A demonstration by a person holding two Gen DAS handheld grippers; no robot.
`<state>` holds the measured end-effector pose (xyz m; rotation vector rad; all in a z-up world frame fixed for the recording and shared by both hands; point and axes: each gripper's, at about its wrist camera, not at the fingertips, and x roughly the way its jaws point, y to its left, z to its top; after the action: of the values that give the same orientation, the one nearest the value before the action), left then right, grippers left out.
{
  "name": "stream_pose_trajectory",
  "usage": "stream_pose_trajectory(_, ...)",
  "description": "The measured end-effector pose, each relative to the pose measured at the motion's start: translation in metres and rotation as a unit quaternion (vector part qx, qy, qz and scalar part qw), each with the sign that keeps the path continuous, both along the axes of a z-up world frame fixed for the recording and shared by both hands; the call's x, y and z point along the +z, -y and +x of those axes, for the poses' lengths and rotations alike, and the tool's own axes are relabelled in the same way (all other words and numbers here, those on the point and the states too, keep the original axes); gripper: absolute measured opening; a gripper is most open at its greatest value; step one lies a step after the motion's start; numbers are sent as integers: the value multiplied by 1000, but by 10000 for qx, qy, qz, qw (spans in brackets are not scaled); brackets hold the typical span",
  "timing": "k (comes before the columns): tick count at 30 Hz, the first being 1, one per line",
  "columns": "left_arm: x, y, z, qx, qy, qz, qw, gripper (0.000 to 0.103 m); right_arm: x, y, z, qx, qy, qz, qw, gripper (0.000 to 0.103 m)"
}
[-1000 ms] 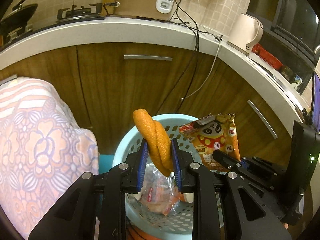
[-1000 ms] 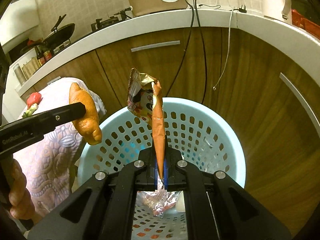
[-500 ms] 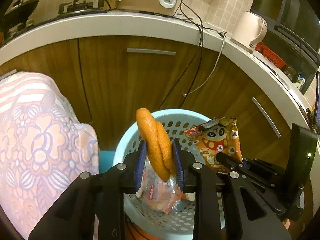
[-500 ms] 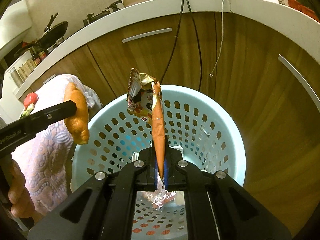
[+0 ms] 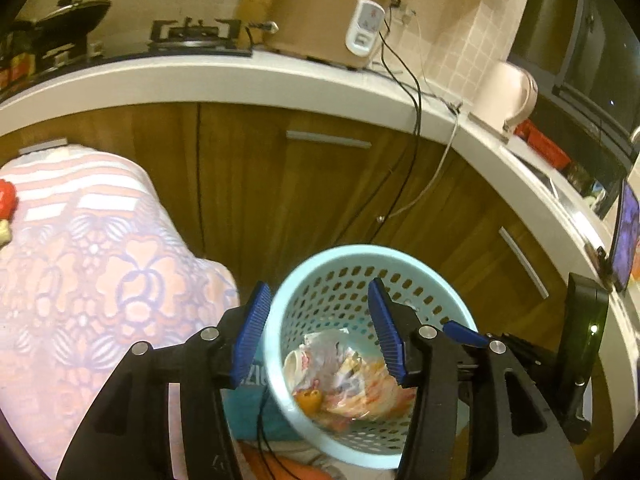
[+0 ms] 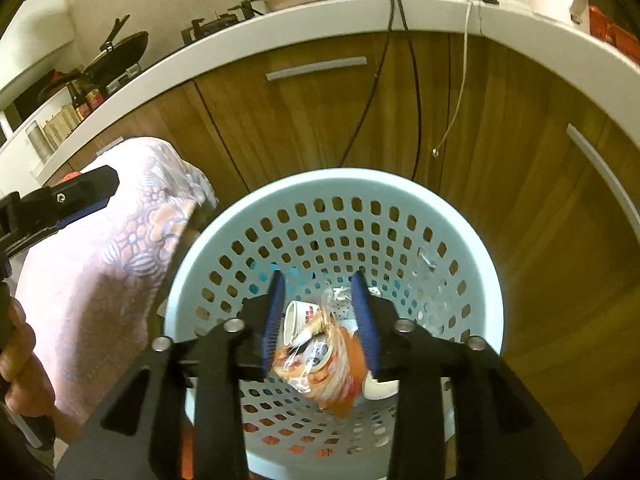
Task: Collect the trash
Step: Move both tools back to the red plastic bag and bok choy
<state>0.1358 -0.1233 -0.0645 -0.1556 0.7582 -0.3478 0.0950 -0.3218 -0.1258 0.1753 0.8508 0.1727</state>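
A light blue perforated basket [image 5: 280, 312] [image 6: 400, 200] stands on the floor before the wooden cabinets. Inside lie crumpled wrappers [image 5: 340, 364], the orange snack bag [image 6: 332, 364] and an orange peel [image 5: 308, 400]. My left gripper [image 5: 316, 312] hovers over the basket's left rim, jaws opening with nothing between the blue pads. My right gripper [image 6: 318, 304] points down into the basket, jaws opening; the snack bag shows between them, blurred and lower in the basket, free of the pads. The left gripper's finger [image 6: 72, 196] also shows at the left edge of the right wrist view.
A pink patterned cloth [image 5: 80, 264] [image 6: 112, 248] covers something just left of the basket. Behind run wooden cabinets [image 5: 320, 184] under a white counter with a rice cooker [image 5: 324, 12], kettle [image 5: 508, 96] and hanging cables [image 5: 416, 128]. A hand [image 6: 20, 368] shows at lower left.
Both grippers have opened. The orange peel left the left gripper's pads and the snack bag left the right one's; both now lie in the basket. The left gripper drew back leftwards.
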Motion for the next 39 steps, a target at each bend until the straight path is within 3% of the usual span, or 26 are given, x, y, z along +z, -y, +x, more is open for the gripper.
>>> stream_pose_trajectory(12,43,-76,-36,549,550,-312,9965,54,71,-65,-13,523,892,-203,9944,42)
stream_pose_trajectory(20,69,-149,-59,1117,883,-389,9890,54,115,-148,-6,1190,1463,-215,9818,45)
stream_pose_trajectory(30,64,-239,-75,2017,843,-295,9754,54,107,-241,32,1926,1543,156,9689,46)
stream_pose_trajectory(39,30,-316,-75,2687,139,-372,9624,54,78,-296,78,2292,1075,288,9670,46)
